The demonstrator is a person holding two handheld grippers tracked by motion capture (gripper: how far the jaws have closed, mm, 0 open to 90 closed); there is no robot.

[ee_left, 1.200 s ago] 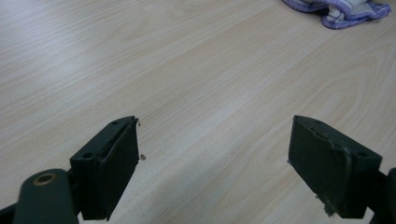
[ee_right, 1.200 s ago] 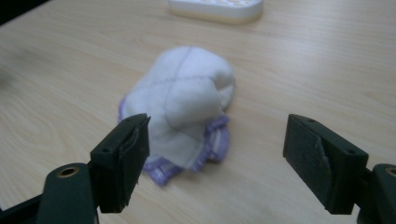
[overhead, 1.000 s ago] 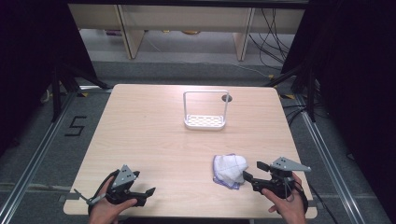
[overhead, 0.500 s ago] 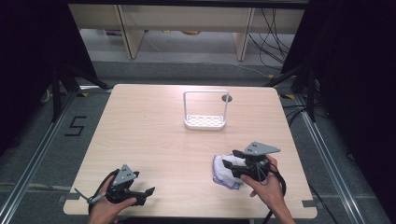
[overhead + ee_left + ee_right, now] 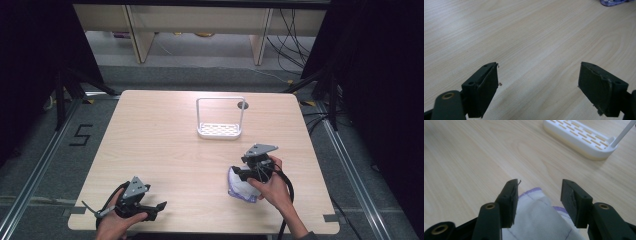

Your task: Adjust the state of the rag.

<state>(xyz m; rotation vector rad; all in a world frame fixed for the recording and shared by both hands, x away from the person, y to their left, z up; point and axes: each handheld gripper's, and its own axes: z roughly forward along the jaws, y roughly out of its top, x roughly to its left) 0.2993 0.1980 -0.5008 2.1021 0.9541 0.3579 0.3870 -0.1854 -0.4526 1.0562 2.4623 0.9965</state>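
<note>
"What is that white thing with the purple edge?"

"It's a cloth (image 5: pixel 241 186), all bunched up. It lies on the table (image 5: pixel 165 140), near the front edge on the person's right side. The white rack (image 5: pixel 220 120) stands farther back, well apart from it."

"Is it heavy?"

"I think it's light and soft. It will bend and flop when it's lifted. It won't break, and it shouldn't slip much."

"Where should it be grabbed?"

"A thick fold near the top of the heap looks best, or the purple hem. A thin single layer might just slide out."

"What is the right gripper (image 5: pixel 539 192) doing?"

"It sits low over the cloth, pointing away from the person toward the rack. Its jaws are partly open, one on each side of the top of the heap. I can't quite tell if they touch the cloth yet, but they aren't squeezing it."

"And the left gripper (image 5: pixel 537 87)?"

"It rests low near the front left corner, pointing right across the table. Its jaws are wide open with only bare wood between them."
</note>
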